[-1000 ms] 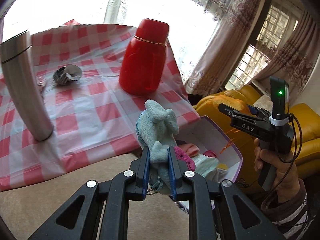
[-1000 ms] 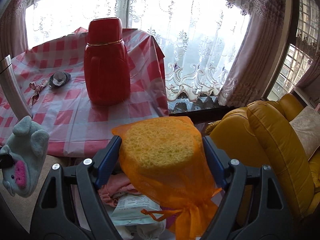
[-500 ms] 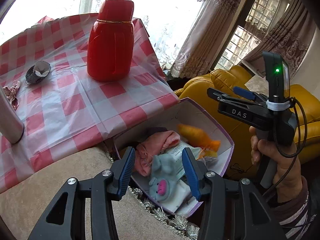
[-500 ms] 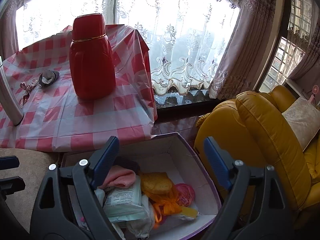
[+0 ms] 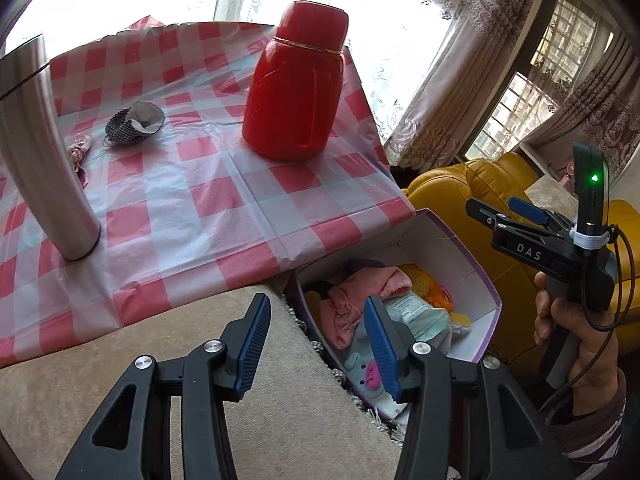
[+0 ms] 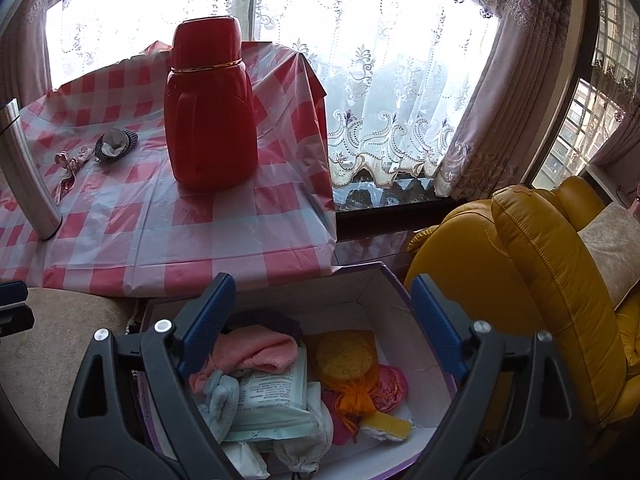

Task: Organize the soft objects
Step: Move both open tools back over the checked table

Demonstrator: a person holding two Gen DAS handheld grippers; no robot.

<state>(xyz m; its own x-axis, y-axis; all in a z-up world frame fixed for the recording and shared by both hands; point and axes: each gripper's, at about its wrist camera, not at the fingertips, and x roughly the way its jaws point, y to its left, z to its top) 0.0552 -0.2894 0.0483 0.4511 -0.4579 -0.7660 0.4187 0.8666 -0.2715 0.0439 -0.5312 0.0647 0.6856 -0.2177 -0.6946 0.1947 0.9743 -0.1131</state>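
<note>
A purple-edged white box (image 5: 448, 256) (image 6: 400, 304) stands below the table edge and holds soft things. In it lie a grey plush mouse (image 5: 362, 366) (image 6: 218, 398), a pink cloth (image 5: 360, 292) (image 6: 256, 350), a tissue pack (image 6: 272, 396) and a yellow sponge in an orange net bag (image 6: 346, 360) (image 5: 424, 280). My left gripper (image 5: 316, 344) is open and empty over the box's near-left corner. My right gripper (image 6: 324, 332) is open and empty above the box; it also shows in the left wrist view (image 5: 516, 216).
A checked tablecloth (image 5: 192, 200) covers the table, with a red thermos (image 5: 296, 80) (image 6: 210, 108), a steel flask (image 5: 36, 152), a checked face mask (image 5: 134, 122) (image 6: 116, 140) and a pink scrunchie (image 6: 70, 168). A beige cushion (image 5: 300, 420) lies in front. A yellow armchair (image 6: 532, 280) stands right.
My left gripper opened and dropped the plush mouse into the box. My right gripper opened and dropped the netted sponge into the box. Both now hover open above it.
</note>
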